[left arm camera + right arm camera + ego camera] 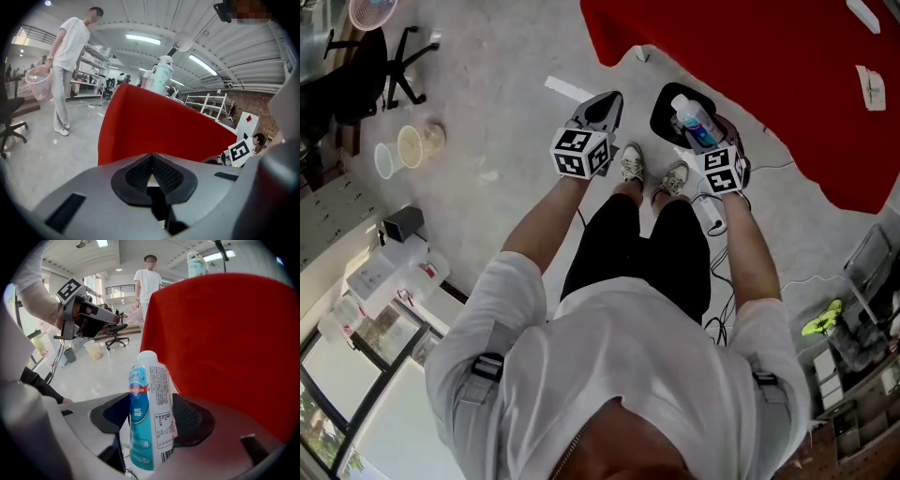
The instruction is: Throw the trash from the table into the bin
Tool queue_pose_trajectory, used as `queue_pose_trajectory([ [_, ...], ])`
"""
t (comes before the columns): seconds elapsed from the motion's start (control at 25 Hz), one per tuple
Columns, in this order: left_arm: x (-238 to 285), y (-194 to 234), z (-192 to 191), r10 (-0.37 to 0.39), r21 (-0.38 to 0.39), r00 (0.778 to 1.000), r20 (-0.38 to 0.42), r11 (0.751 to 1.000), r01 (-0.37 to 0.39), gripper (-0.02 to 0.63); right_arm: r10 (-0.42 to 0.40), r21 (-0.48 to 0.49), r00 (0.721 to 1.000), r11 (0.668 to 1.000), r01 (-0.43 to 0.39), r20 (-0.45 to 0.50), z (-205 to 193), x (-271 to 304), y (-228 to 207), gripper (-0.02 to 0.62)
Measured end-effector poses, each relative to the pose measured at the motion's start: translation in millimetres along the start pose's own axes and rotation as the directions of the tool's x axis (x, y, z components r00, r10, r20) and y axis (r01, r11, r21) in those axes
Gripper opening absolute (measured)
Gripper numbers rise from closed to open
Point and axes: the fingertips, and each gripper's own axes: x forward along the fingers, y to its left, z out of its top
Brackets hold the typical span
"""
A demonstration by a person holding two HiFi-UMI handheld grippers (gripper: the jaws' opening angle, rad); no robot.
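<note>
Bottle (149, 404) is gripped across its middle by the right tool (705, 141), long axis crosswise to the jaws. It is seen over the bin (662, 105) mouth, beside the red bench (769, 66). Left tool (602, 111) is closed and empty, and lies left of the bin.

The red table (769, 66) hangs like a wall ahead of both tongs, closest in front of the right tongs (701, 131), and bars any way forward there. Under the right tongs lies the bin (661, 112), with the bottle (694, 122) they grip over its mouth. Between the left tongs (605, 105) and the bin runs a narrow strip of bare floor (487, 103). To the left of the left tongs the floor is open, with tubs (408, 145) and a chair (380, 56) well apart. Just behind both tongs are the person's shoes (633, 161) and cables (717, 220).
</note>
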Motion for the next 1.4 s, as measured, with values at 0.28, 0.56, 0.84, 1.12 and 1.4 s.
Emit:
queue_pose_trajectory([
  [0.28,46.6,40.3,-92.4,0.001,0.003,0.999,-0.042,1.000,-0.001,0.009,-0.008,0.050,1.000,0.999,0.009,-0.007,-68.6,97.5,8.1,0.288],
  [0.56,90.6,65.5,-168.8,-0.007,0.013,0.997,-0.071,1.000,0.008,0.009,0.021,0.114,0.999,0.993,-0.017,-0.038,-144.6,188.1,14.3,0.290],
  [0.84,96.2,77.3,-193.3,-0.010,0.015,0.995,-0.098,1.000,0.012,0.009,0.052,0.152,0.998,0.987,-0.045,-0.036,-161.0,214.8,23.5,0.290],
  [1.12,79.0,58.1,-147.6,-0.024,0.016,0.997,-0.074,1.000,0.025,0.009,0.018,0.139,1.000,0.990,-0.020,0.014,-116.9,162.0,17.7,0.290],
  [1.4,40.4,24.2,-69.5,-0.037,0.029,0.999,-0.030,0.999,0.038,0.009,-0.028,0.134,0.992,0.991,0.011,0.123,-27.7,69.7,8.2,0.288],
])
